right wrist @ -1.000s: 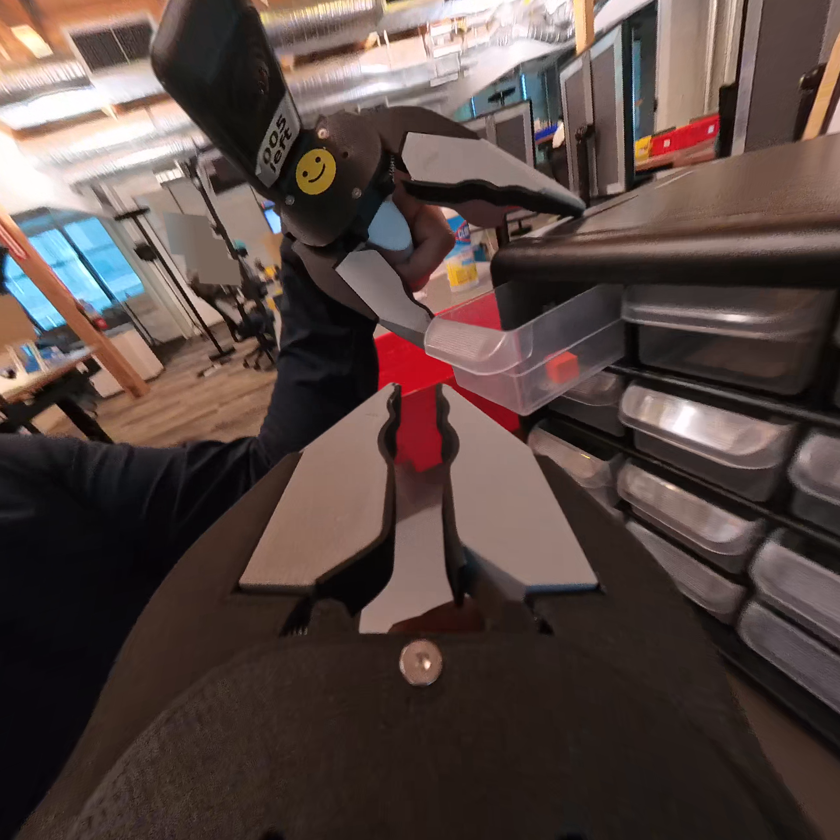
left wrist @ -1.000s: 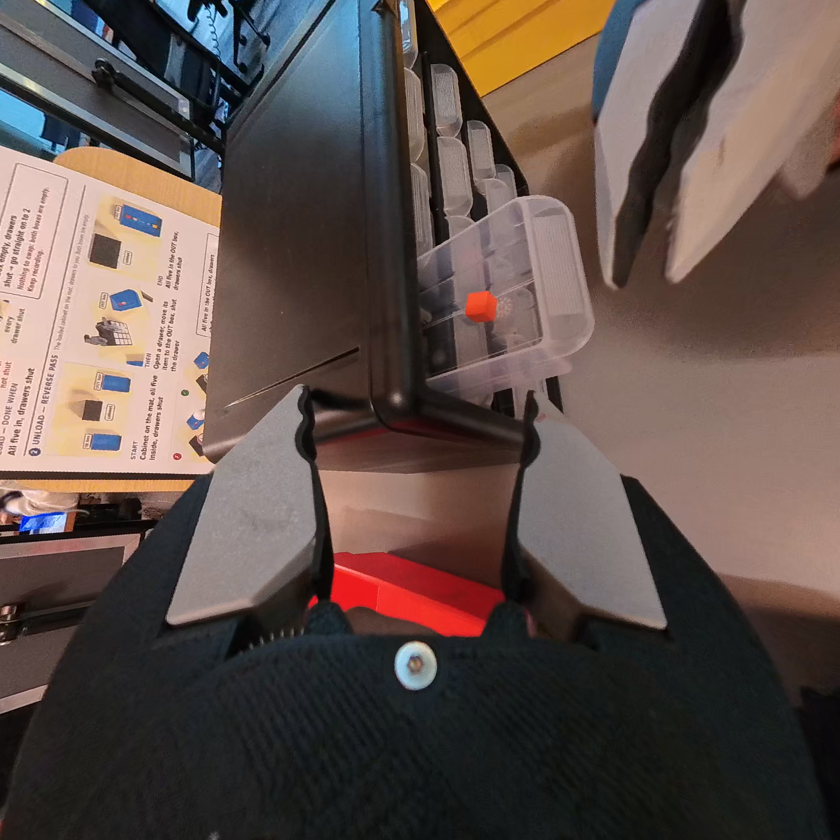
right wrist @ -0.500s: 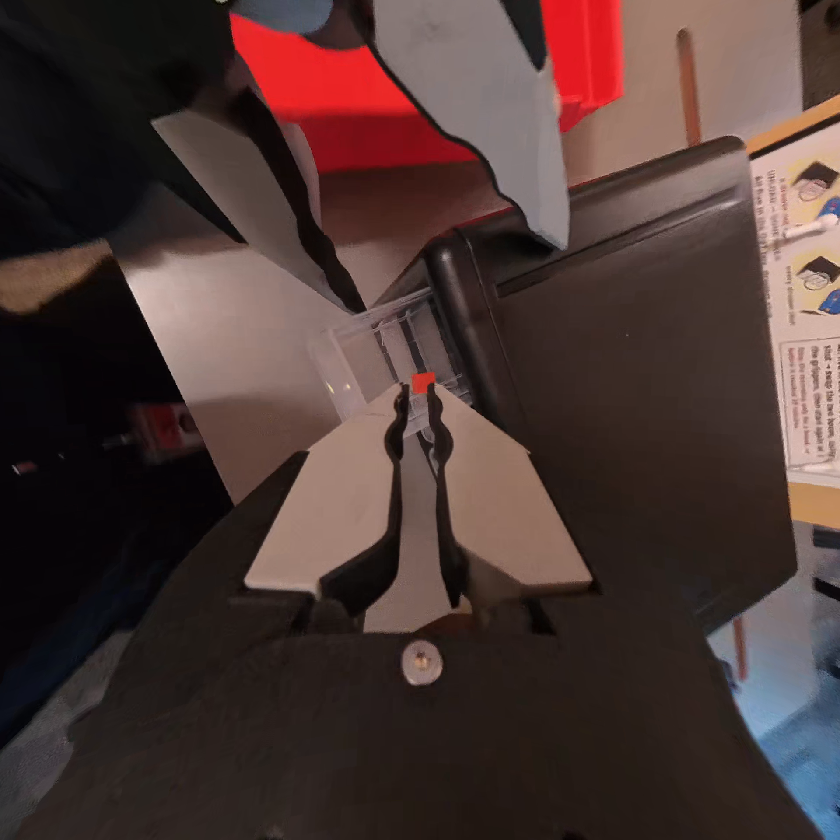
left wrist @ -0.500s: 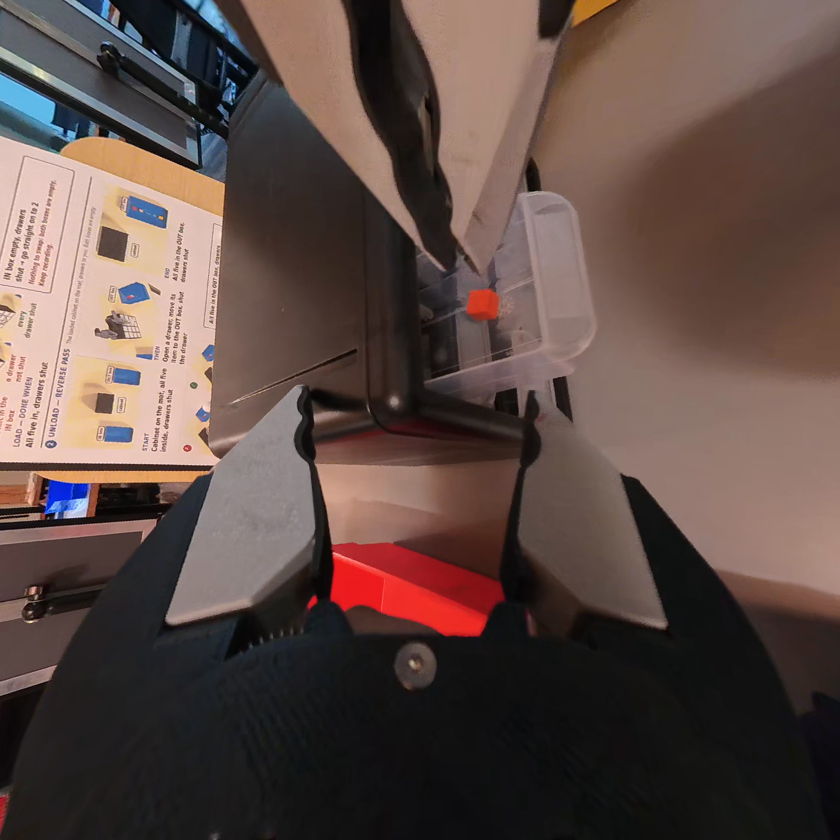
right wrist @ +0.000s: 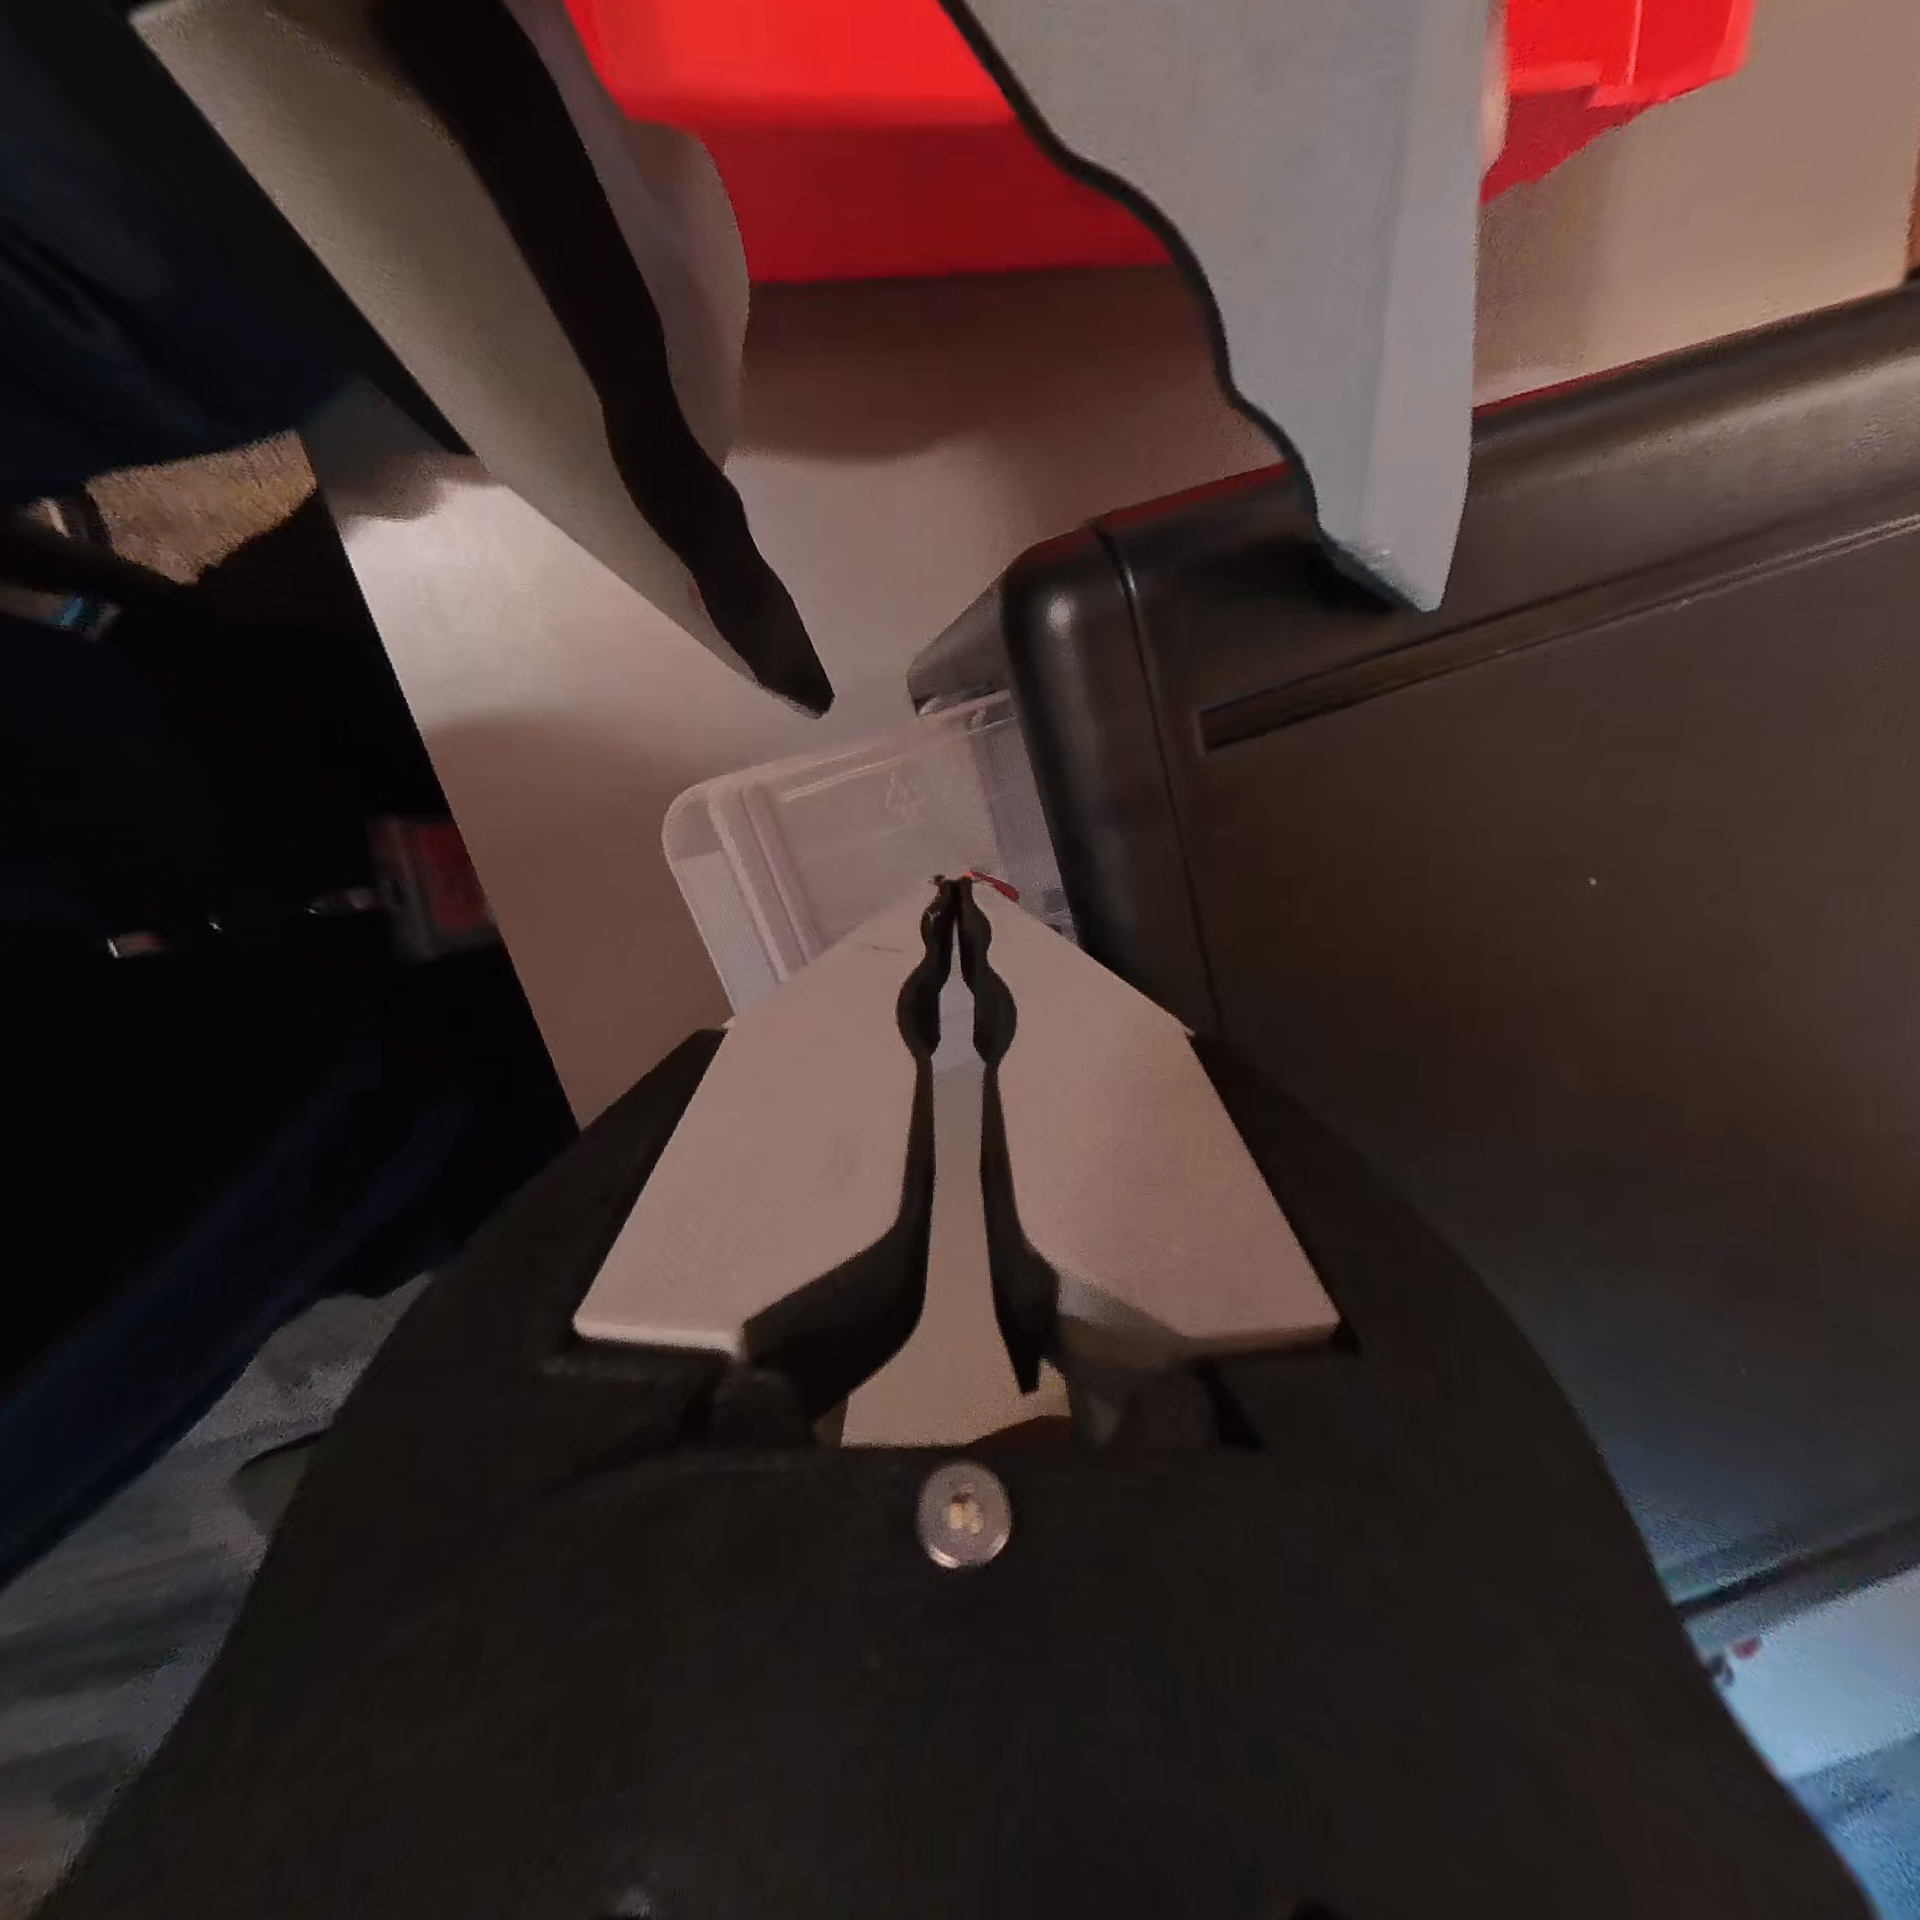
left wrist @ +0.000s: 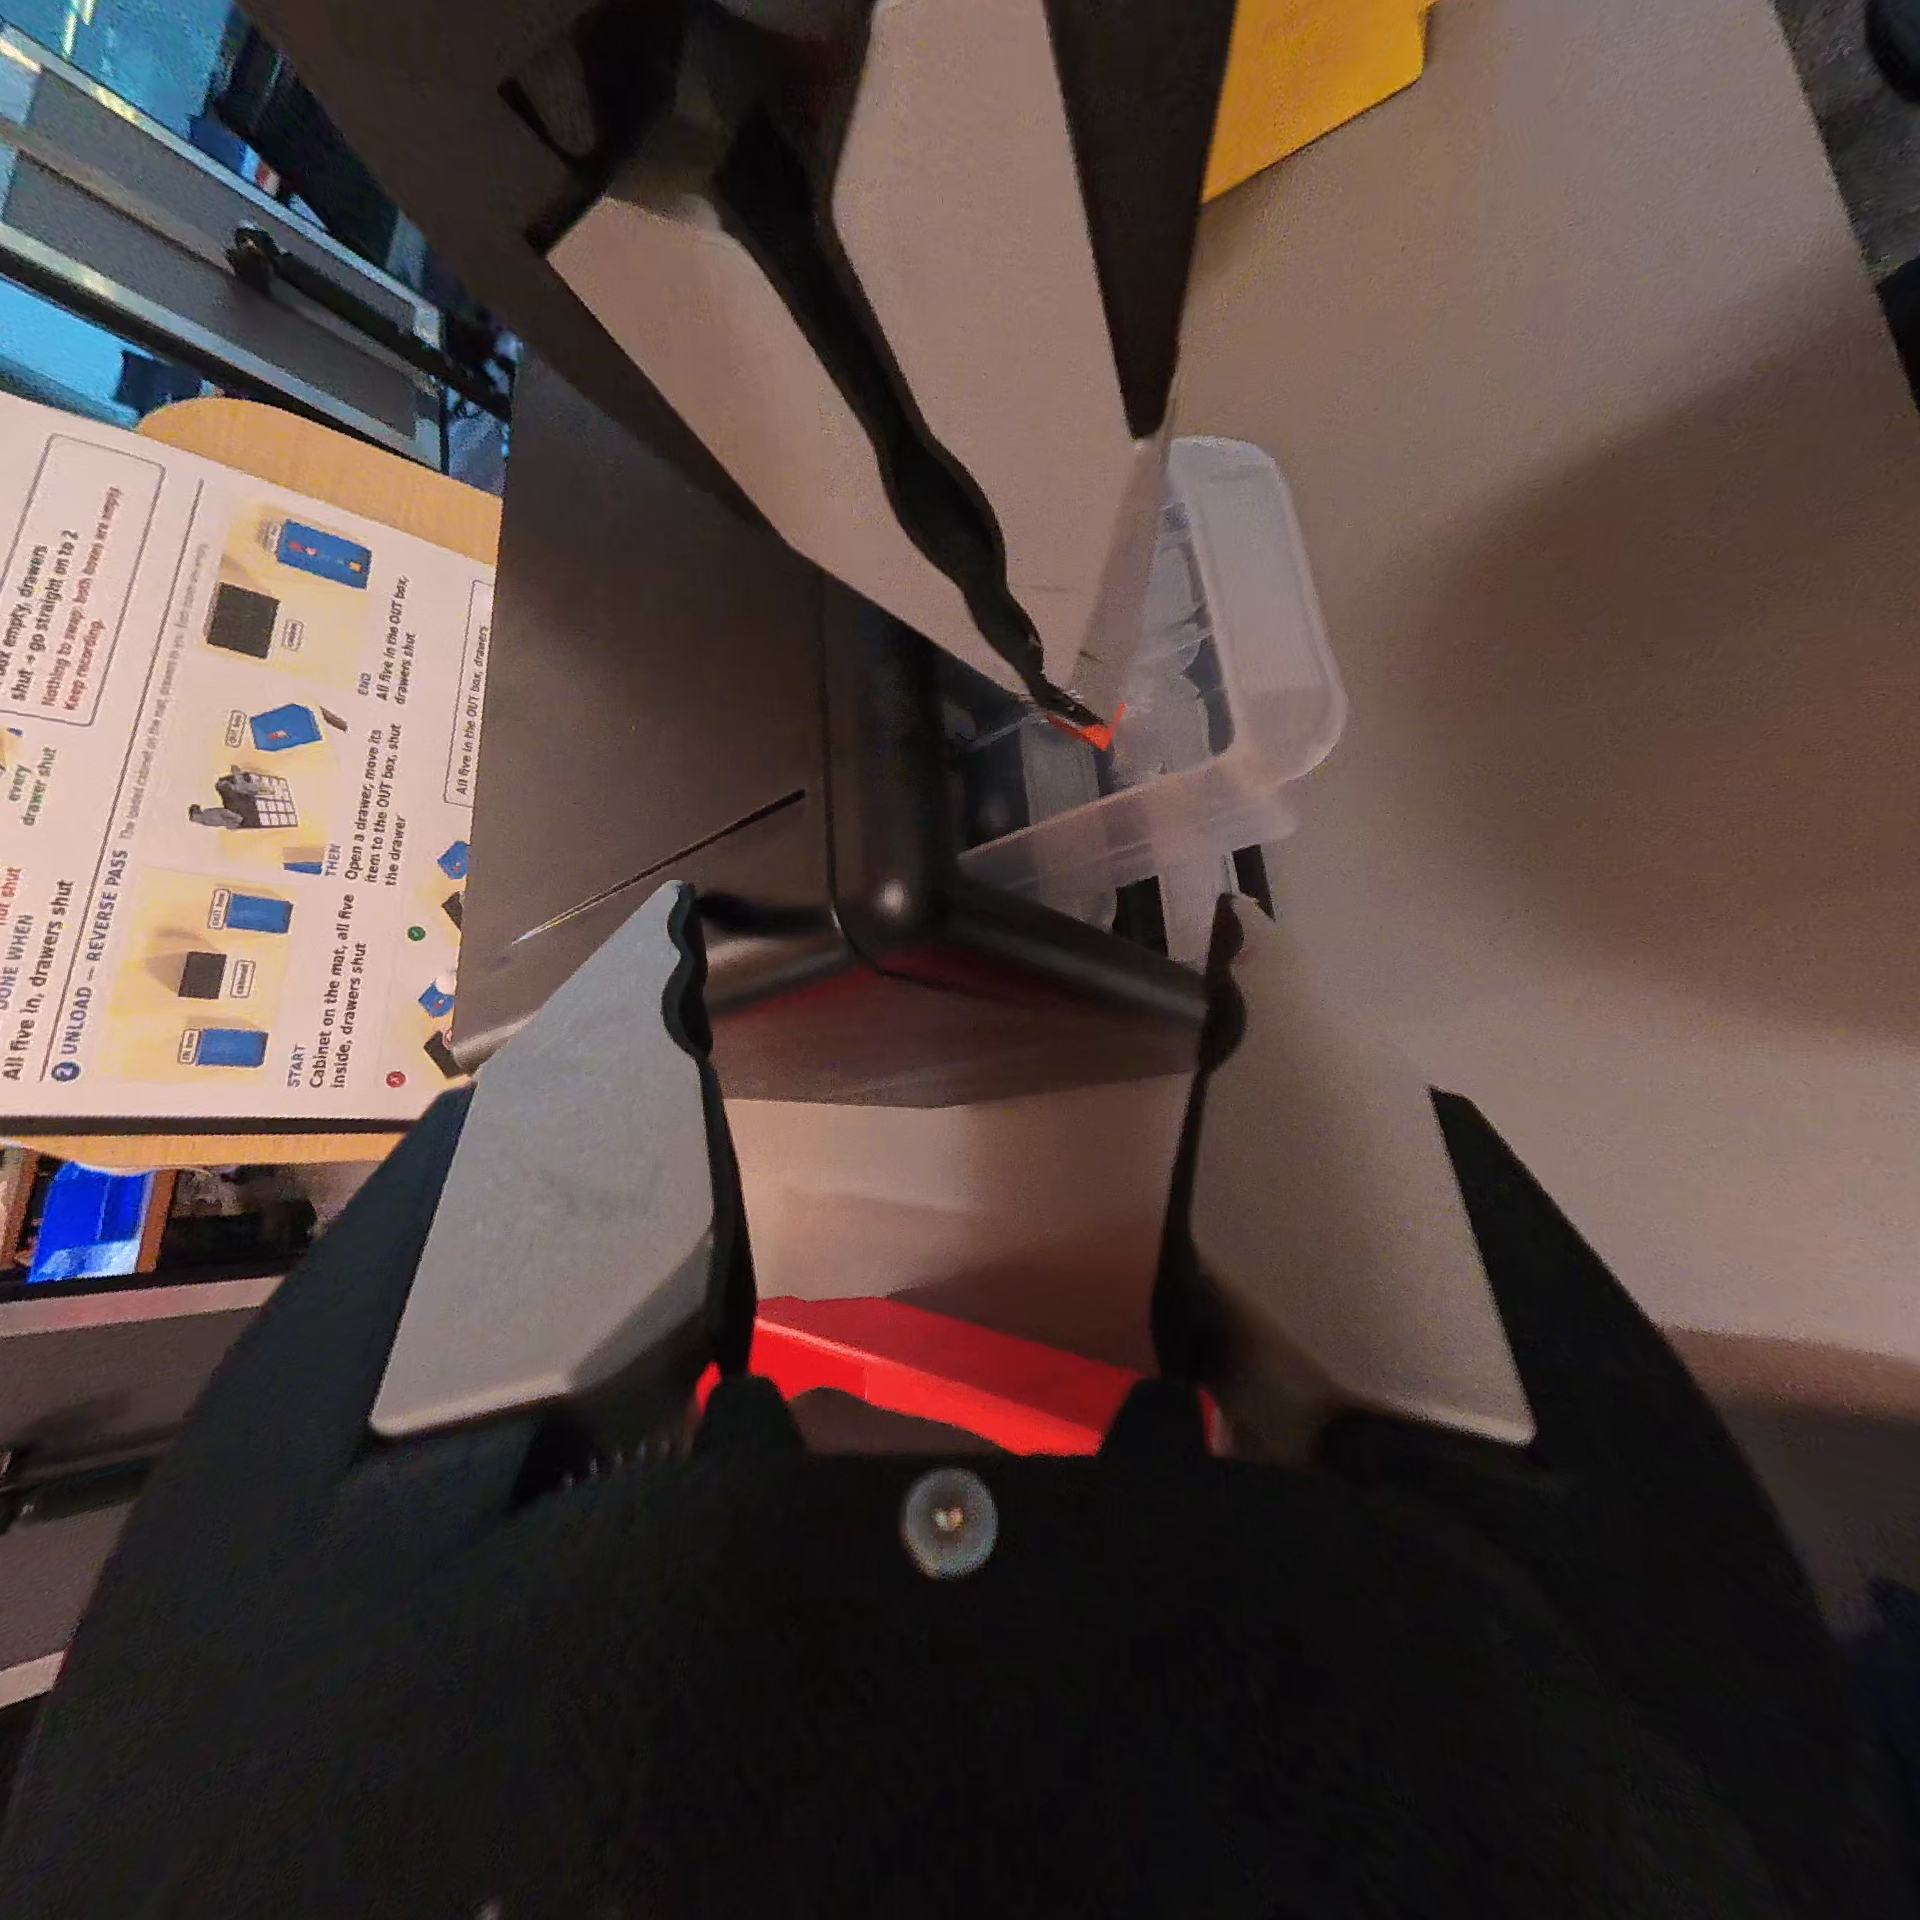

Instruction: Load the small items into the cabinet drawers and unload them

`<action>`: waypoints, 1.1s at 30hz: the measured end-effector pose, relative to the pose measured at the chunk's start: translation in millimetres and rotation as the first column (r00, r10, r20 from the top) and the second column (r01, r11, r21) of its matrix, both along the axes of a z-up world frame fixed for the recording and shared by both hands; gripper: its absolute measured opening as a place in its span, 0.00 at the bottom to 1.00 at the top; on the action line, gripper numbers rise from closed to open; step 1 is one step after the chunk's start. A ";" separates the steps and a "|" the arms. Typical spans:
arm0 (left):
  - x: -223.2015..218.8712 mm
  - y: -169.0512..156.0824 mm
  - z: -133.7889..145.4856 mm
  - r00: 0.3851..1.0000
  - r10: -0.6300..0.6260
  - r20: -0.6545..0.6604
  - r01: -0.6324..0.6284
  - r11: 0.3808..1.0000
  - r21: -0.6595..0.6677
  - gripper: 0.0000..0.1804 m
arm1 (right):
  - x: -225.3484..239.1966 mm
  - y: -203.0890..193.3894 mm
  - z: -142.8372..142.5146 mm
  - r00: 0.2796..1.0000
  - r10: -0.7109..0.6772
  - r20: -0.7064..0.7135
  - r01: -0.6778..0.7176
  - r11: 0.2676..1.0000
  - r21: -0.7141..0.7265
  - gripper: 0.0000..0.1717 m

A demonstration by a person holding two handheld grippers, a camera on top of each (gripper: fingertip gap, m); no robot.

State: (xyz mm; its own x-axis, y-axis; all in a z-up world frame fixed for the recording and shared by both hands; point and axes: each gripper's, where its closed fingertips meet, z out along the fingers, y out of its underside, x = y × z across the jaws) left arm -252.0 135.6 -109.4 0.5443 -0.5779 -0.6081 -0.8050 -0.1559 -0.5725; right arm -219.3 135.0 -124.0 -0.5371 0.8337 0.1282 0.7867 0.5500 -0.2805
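Observation:
The black drawer cabinet [left wrist: 644, 675] stands on the beige mat; it also shows in the right wrist view [right wrist: 1558, 935]. Its top corner clear drawer [left wrist: 1257, 623] [right wrist: 810, 831] is pulled out. A small orange cube [left wrist: 1096, 734] lies in it, showing only as a sliver [right wrist: 995, 885]. My right gripper [right wrist: 953, 885] points down into the drawer with its tips together right beside the cube; the left wrist view shows it [left wrist: 1070, 715] from the other side. My left gripper [left wrist: 951, 945] is open wide astride the cabinet's top corner, one finger [right wrist: 1392, 520] over the cabinet top.
A red bin [left wrist: 935, 1361] [right wrist: 914, 135] sits on the mat beside the cabinet. A printed instruction sheet [left wrist: 208, 779] lies behind the cabinet. A yellow sheet [left wrist: 1309, 104] lies far off, and a blue bin [left wrist: 94, 1226] sits below the table edge. The tips of one gripper are about 4 centimeters away from the tips of the other.
My right gripper swung from in front of the cabinet to above the open drawer, lowered its tips to the orange cube and closed its jaws. My left gripper stayed in place.

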 end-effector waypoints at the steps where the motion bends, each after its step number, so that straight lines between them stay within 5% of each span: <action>1: 0.1 0.1 0.3 1.000 -0.001 0.004 0.001 1.000 -0.001 0.53 | -0.2 0.2 0.0 1.000 0.001 -0.015 -0.001 1.000 -0.007 0.00; 16: 3.6 -3.5 -7.1 0.999 0.014 -0.045 -0.015 0.999 -0.031 0.62 | 4.0 10.2 -1.0 0.965 -0.255 0.060 0.242 0.956 0.165 0.00; 25: 3.5 -6.7 -7.1 0.999 0.019 -0.046 -0.020 0.999 -0.035 0.63 | -0.2 8.4 -1.7 0.960 -0.279 0.033 0.259 0.925 0.277 0.02; 29: 3.4 -7.5 -7.2 0.998 0.023 -0.053 -0.025 0.999 -0.037 0.63 | 2.3 7.0 -2.4 0.955 -0.295 0.036 0.278 0.930 0.238 0.05; 33: 3.1 -7.7 -7.3 0.998 0.019 -0.055 -0.021 0.999 -0.036 0.63 | 7.6 -8.6 -1.0 0.933 -0.339 0.119 0.335 0.941 0.048 0.12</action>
State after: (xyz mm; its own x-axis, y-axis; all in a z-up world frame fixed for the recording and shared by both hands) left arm -248.9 127.9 -116.7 0.5225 -0.5898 -0.6158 -0.8314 -0.1921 -0.5214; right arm -211.7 126.5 -125.0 -0.2381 0.9657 0.1034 0.9547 0.2523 -0.1579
